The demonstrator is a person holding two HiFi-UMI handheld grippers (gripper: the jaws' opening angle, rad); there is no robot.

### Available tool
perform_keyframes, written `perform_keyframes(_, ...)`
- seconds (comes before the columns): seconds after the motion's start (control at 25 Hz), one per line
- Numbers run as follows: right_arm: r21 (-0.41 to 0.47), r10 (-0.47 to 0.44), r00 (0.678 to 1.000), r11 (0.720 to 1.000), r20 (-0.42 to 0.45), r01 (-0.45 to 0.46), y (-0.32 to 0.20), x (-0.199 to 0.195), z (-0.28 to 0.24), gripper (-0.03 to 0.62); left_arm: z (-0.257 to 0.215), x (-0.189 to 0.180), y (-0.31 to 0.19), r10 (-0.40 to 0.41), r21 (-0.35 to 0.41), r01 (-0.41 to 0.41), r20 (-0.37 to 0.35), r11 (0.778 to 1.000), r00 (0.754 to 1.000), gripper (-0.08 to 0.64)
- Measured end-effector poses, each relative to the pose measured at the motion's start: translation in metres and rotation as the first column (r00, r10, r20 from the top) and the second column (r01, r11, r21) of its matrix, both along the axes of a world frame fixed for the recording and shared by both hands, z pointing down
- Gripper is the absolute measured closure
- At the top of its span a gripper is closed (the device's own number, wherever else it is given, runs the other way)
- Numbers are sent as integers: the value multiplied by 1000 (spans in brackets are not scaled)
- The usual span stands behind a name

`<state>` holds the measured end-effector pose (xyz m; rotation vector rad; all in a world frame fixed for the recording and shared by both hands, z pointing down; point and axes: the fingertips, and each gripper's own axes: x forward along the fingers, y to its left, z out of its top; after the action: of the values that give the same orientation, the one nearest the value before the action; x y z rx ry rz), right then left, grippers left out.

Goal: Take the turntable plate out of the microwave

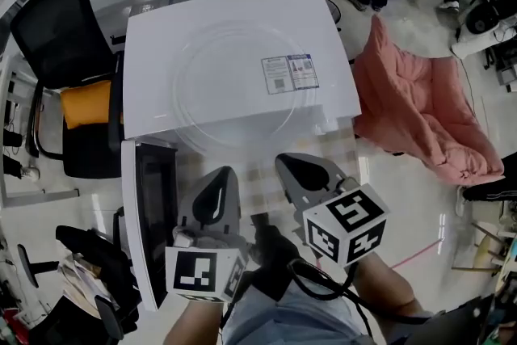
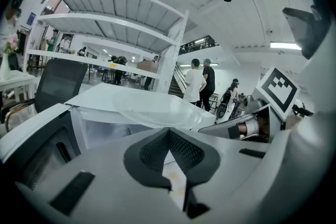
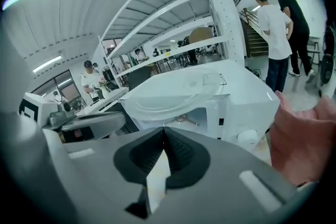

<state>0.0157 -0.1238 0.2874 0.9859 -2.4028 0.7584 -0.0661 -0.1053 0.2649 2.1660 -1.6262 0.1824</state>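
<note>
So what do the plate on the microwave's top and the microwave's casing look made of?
The turntable plate looks like clear glass, glossy: the white top shows through it. The microwave casing looks like white painted metal, smooth, though plastic is possible.

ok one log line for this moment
turntable plate: on top of microwave | door: open | left gripper: shut, empty | right gripper: shut, empty

White microwave [image 1: 161, 36], clear turntable plate [image 1: 234, 85], pink blanket [image 1: 412, 109], orange cushion [image 1: 85, 103].
</note>
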Motion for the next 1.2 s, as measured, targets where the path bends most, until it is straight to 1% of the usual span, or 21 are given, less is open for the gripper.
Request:
perform_keyframes(0.08, -1, -13, 1000, 1000, -4, 13, -5, -4, -4, 591, 0, 3, -5, 10, -12, -10, 4, 1000, 1000, 554)
perform_keyframes(0.32, -21, -64, 998, 998, -6, 64, -13, -14, -7, 591, -3, -9, -23, -31, -17, 31, 13, 999, 999, 554)
perform_keyframes(0.52, -18, -83, 997, 996, 8, 83, -32, -23, -7, 591, -9, -9, -49, -15, 7, 15, 29, 1000, 999, 554)
perform_keyframes(0.68, -8, -81, 997, 997, 10, 81, -44, -29, -7, 591, -5, -10, -58, -17, 18, 16, 38, 1000, 999, 554)
perform_keyframes(0.84, 8, -74, 997, 997, 16, 74, -51, -32, -8, 591, -3, -12, -56, -19, 13, 18, 39, 1000, 999, 554)
perform_keyframes(0.96, 6, -61, 998, 998, 21, 60, -49, -29, -4, 591, -1, -14, -48, -39, 8, 38, 36, 999, 999, 554)
perform_keyframes(1.08, 6, -45, 998, 999, 41, 44, -35, -26, -1, 591, -2, -17, -35, -58, 29, 57, 42, 998, 997, 554)
perform_keyframes(1.2, 49, -44, 995, 998, 89, 40, -14, -24, -11, 591, -14, -19, -15, -90, 37, 89, 52, 995, 995, 554)
